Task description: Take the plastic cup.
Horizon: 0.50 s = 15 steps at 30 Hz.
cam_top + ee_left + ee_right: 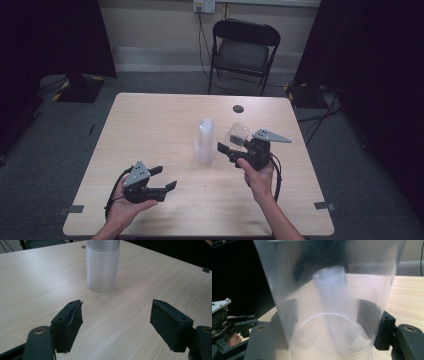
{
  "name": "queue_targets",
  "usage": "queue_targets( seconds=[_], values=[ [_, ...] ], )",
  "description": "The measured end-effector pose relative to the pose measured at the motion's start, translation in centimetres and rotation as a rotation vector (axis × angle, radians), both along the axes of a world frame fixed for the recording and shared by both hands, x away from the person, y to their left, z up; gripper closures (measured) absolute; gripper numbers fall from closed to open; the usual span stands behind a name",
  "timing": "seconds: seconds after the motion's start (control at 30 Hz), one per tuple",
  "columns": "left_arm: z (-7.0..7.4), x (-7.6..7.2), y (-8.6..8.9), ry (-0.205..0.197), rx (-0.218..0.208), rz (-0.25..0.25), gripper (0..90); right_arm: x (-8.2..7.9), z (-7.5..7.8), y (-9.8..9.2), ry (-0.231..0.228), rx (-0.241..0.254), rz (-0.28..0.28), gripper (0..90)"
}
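A stack of clear plastic cups (205, 142) stands upright at the table's middle. Just right of it, my right gripper (235, 143) is shut on a single clear cup (238, 133), held tilted above the table. In the right gripper view this cup (287, 277) sits between the jaws of my right gripper (332, 325), and the stack (331, 282) shows through its wall. My left gripper (166, 178) is open near the front left, holding nothing. In the left gripper view the stack (103, 265) stands ahead of my left gripper (116, 325), well beyond its spread jaws.
A light wooden table (150, 125) has a small dark round spot (238, 108) near its far edge. A black folding chair (245, 50) stands behind it. Tape marks (75, 209) sit at the front corners. Dark curtains hang on both sides.
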<state>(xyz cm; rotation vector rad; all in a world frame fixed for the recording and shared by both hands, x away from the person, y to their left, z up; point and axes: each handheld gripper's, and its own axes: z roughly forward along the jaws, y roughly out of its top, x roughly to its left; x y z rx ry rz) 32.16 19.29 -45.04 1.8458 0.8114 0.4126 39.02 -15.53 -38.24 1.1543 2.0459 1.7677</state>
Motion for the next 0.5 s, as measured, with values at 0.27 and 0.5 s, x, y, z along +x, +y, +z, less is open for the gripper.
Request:
queue_targets(
  seconds=[0.27,0.5],
  values=[
    [1.5,0.7,-0.3,-0.040,-0.001,-0.038,33.9,-1.3,-0.4,0.0,0.023,-0.038,-0.005,32.6],
    [2.3,1.6,-1.1,-0.073,-0.030,-0.069,35.4,-2.0,-1.1,-0.2,0.056,-0.001,0.006,32.8]
  ],
)
